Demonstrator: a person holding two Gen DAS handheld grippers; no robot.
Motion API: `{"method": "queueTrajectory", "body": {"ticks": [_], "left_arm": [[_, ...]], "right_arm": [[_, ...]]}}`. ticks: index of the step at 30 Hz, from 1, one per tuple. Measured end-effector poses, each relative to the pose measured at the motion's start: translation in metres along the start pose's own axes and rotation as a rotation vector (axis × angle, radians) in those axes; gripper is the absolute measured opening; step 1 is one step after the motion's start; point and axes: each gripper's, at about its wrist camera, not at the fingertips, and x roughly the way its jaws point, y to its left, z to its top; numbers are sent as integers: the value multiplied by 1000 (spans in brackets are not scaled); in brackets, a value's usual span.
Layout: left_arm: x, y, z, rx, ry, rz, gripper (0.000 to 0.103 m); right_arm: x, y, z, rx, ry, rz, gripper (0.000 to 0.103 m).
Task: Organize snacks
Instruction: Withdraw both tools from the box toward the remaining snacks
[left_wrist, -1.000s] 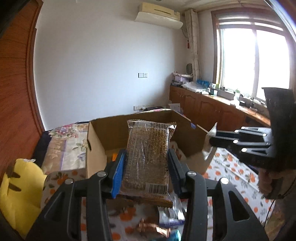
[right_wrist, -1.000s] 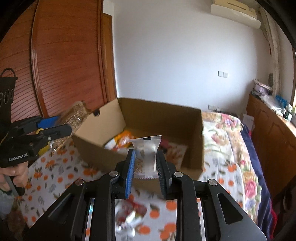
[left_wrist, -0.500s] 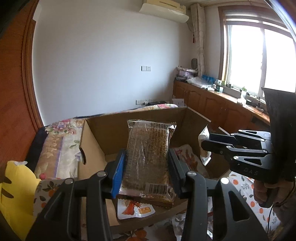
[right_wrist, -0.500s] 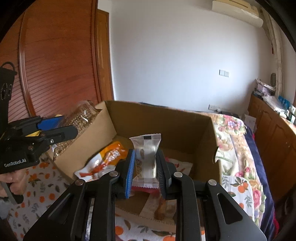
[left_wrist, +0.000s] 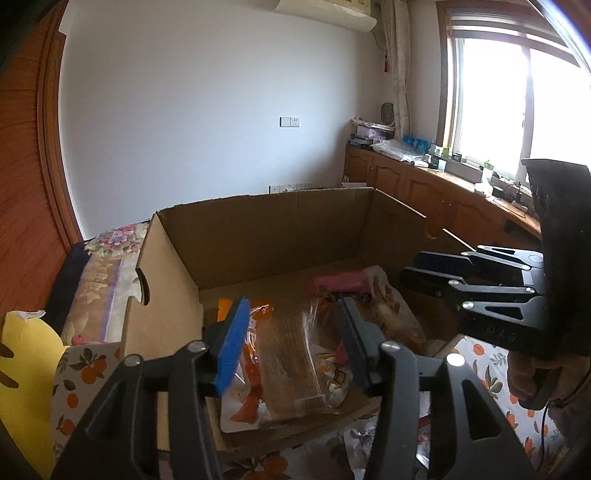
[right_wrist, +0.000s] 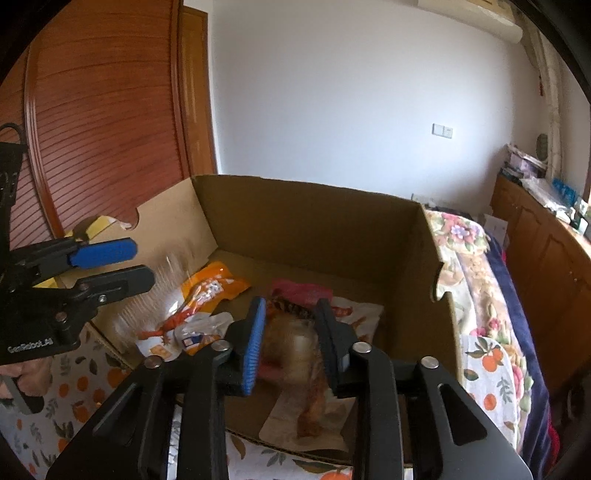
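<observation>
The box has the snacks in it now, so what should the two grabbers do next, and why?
Probably lift both out of the cardboard box. The left gripper has just been opening, and the long brown cracker pack lies loose on the box floor between its fingers. The right gripper has just been opening too, its small blurred packet dropping free. More wrappers seem to wait on the tablecloth.

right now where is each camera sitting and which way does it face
Left wrist: on the left gripper, looking along its fingers down into the cardboard box; the right gripper and a hand show at right.
Right wrist: on the right gripper, facing into the same box from the other side; the left gripper shows at left.
Shared: the box, the orange snack bag, each other's gripper.
</observation>
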Motion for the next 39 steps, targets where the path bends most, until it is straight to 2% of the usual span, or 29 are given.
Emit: {"method": "queueTrajectory", "body": {"ticks": [8,17,24,26,32,39], "left_arm": [[-25,-1,-3,5,-19,6,56],[-77,-16,-18,22,6,27,56],[-115,-31,-24,31,49,42,57],[-128,-37,-27,24,65,23,57],[-170,-55,-29,37,49,23,60],[-186,-67,-34,30,42,29,61]], "right_arm": [[-22,10,-1,-16,-31,17,36],[-92,27,-7,-3,-56,25,39],[-149,30,-12,19,-37,-3,39],[-164,30,-12,25,-43,-9,40],[-199,37,-15,39,-48,-28,40],[-220,41,-20,56,-48,-22,40]]}}
